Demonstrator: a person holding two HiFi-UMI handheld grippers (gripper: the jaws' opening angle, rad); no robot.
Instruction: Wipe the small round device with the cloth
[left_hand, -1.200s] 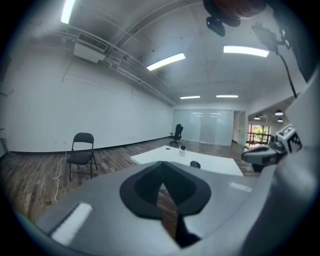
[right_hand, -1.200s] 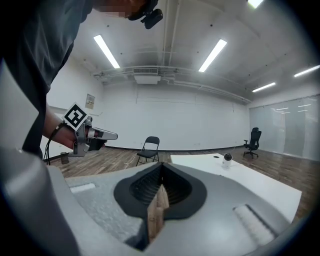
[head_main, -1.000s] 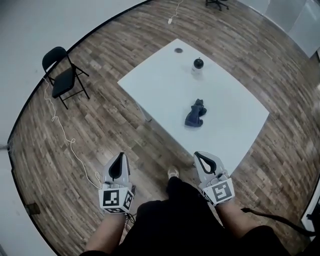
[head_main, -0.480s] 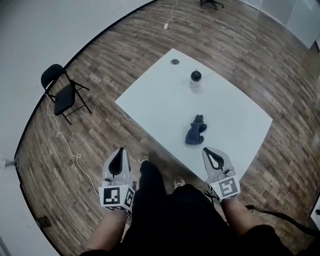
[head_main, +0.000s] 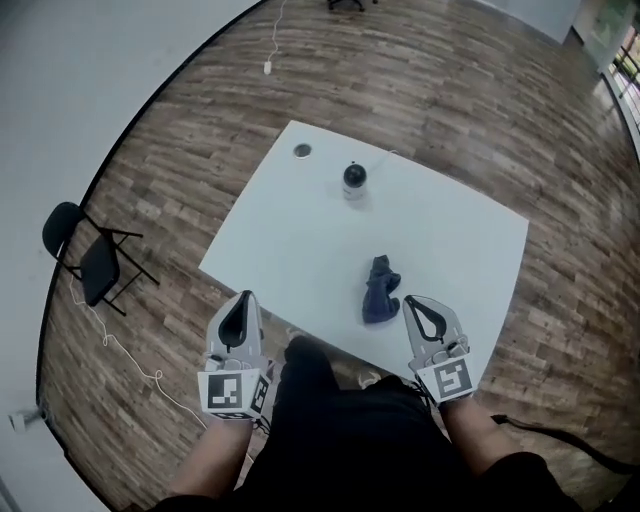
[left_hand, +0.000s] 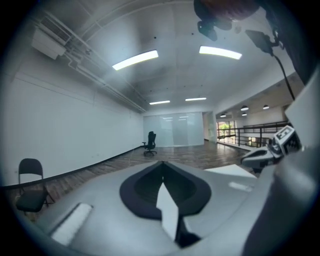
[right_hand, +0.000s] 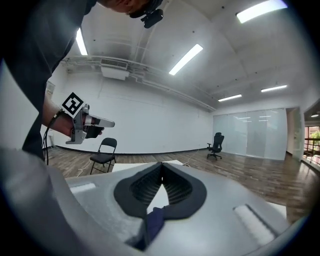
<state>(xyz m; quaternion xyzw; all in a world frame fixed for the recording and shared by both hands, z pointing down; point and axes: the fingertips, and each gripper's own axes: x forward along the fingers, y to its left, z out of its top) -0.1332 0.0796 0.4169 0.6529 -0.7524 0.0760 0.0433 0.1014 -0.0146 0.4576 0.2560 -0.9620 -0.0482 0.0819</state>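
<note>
Approach has brought the bench (head_main: 450, 250) closer: the cloth (head_main: 380, 290) now lies just beside the right claw (head_main: 415, 312), at its 11 o'clock. Right claw and left claw (head_main: 241, 310) are both closed and empty. The small round device (head_main: 354, 180) stands unwiped at 12 o'clock beyond the cloth, so picking up the cloth is likely next.

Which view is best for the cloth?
Head view: the whole cloth lies crumpled on the table, unobstructed. Right gripper view catches only a dark blue sliver of it, low in frame. Left gripper view shows none of it.
</note>
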